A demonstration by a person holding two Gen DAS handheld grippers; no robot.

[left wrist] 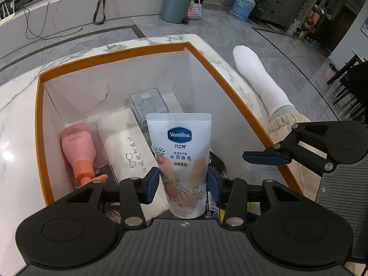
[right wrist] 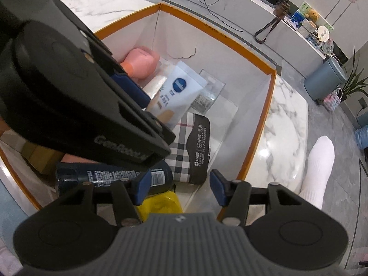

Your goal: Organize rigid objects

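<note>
My left gripper (left wrist: 182,181) is shut on a white Vaseline tube (left wrist: 181,161) and holds it upright over the orange-rimmed white box (left wrist: 110,55). The tube also shows in the right wrist view (right wrist: 177,94), held by the left gripper (right wrist: 147,112). In the box lie a pink bottle (left wrist: 77,147), a white case with a glasses print (left wrist: 128,147) and a clear plastic box (left wrist: 148,103). My right gripper (right wrist: 180,189) is open and empty above the box's near right corner; one of its fingers shows in the left wrist view (left wrist: 264,157).
In the right wrist view the box (right wrist: 264,112) also holds a dark spray can (right wrist: 110,176), a black case (right wrist: 199,147), a plaid cloth (right wrist: 181,147) and a yellow object (right wrist: 161,203). The box sits on a marble table (right wrist: 287,124). A white-socked foot (left wrist: 257,78) is right of the table.
</note>
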